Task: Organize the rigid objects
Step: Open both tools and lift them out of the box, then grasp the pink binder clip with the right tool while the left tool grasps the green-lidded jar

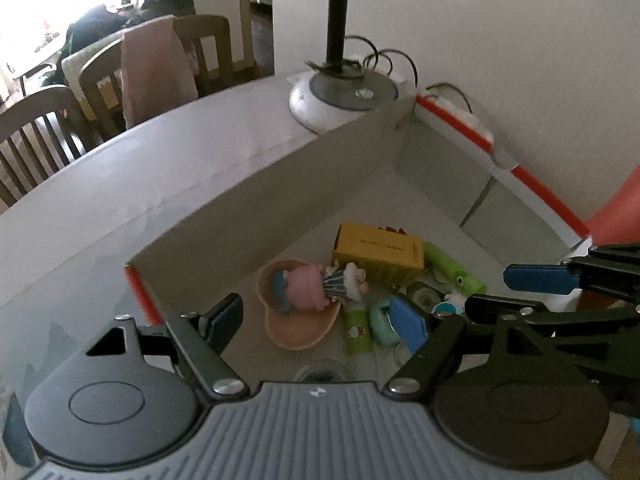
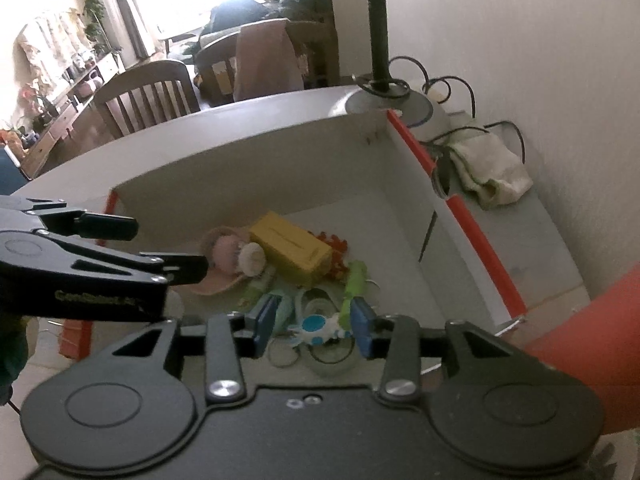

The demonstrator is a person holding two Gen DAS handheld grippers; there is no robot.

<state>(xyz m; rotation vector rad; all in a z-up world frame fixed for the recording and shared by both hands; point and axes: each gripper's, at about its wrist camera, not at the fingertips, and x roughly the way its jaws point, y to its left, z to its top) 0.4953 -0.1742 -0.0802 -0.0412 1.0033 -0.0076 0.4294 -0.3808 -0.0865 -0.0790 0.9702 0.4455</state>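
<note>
Right wrist view: right gripper is spread and empty above the box, toys piled beside the yellow carton. Left gripper hangs spread too. I'd lift straight clear of the walls.

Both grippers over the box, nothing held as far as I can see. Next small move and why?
Probably lift both clear and go for the next loose item. The left gripper and right gripper are both open and empty above the white box, where the yellow carton, the doll in its pink dish and the green tube already lie.
</note>
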